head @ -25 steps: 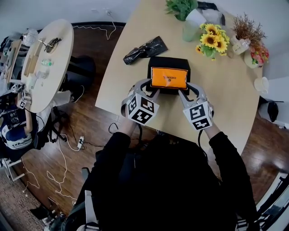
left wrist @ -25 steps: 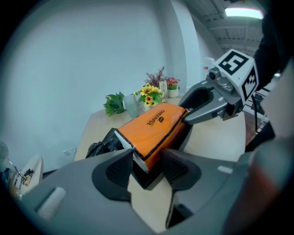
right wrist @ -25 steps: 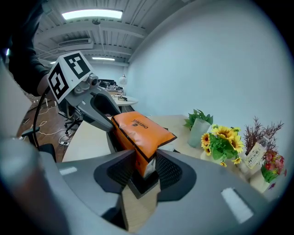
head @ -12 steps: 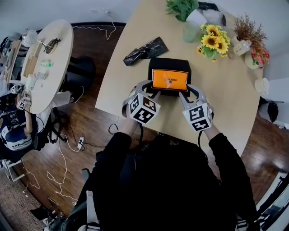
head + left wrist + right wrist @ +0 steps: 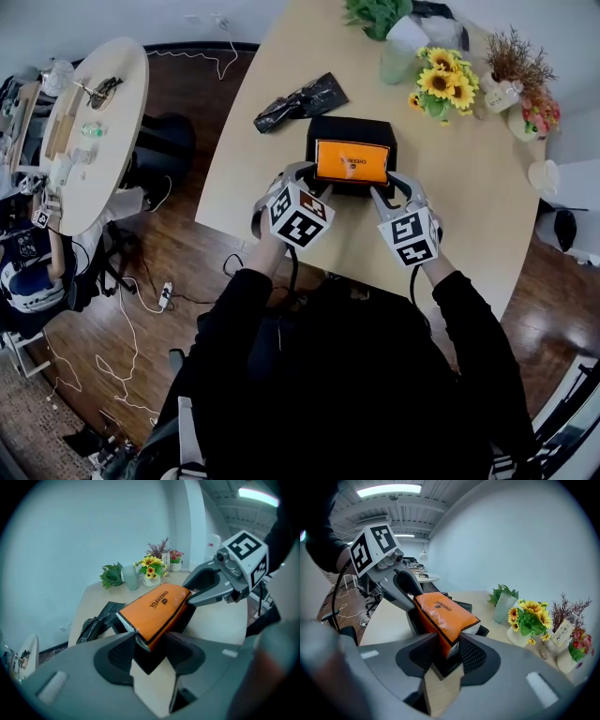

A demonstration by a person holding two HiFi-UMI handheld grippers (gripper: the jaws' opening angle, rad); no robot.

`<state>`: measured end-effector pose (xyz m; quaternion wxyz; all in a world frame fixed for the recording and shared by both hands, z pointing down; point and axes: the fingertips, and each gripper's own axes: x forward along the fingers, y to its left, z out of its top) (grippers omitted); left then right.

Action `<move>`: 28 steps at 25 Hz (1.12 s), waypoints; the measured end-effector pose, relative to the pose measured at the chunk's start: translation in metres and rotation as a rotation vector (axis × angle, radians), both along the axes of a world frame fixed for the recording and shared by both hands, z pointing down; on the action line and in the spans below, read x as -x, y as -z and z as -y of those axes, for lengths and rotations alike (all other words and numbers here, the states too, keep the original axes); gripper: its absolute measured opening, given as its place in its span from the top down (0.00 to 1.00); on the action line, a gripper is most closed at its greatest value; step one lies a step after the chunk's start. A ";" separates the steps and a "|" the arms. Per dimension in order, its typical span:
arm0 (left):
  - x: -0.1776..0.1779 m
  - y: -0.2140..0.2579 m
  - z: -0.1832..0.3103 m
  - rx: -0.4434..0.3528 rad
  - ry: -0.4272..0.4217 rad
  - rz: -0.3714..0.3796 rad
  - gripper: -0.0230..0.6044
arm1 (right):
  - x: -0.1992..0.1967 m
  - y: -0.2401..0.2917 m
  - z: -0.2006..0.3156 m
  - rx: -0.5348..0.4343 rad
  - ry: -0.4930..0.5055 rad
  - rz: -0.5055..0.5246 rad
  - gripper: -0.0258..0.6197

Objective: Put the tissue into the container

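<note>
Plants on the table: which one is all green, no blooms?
The leafy plant at the far edge. The sunflowers are yellow, the dried sprigs are brownish, and the small bunch at the right is pink.

left gripper (image 5: 150, 644) clamped on tissue pack (image 5: 157, 609) corner | pack atop black container (image 5: 185, 617) | right gripper (image 5: 186, 595) opposite

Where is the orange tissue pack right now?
In the head view, the orange tissue pack sits at the top of the black container, mid-table, its near corners pinched by the left gripper and right gripper.
</note>
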<state>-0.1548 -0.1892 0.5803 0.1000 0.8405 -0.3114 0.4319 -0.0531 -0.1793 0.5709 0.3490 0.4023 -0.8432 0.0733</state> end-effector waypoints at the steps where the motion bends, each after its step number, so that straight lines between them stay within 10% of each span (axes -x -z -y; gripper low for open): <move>1: 0.000 0.000 0.000 0.013 0.000 0.005 0.69 | 0.000 0.000 0.000 0.004 -0.001 0.000 0.74; 28: 0.000 0.010 -0.009 -0.005 0.086 0.000 0.62 | -0.006 0.002 -0.005 0.012 0.003 0.011 0.57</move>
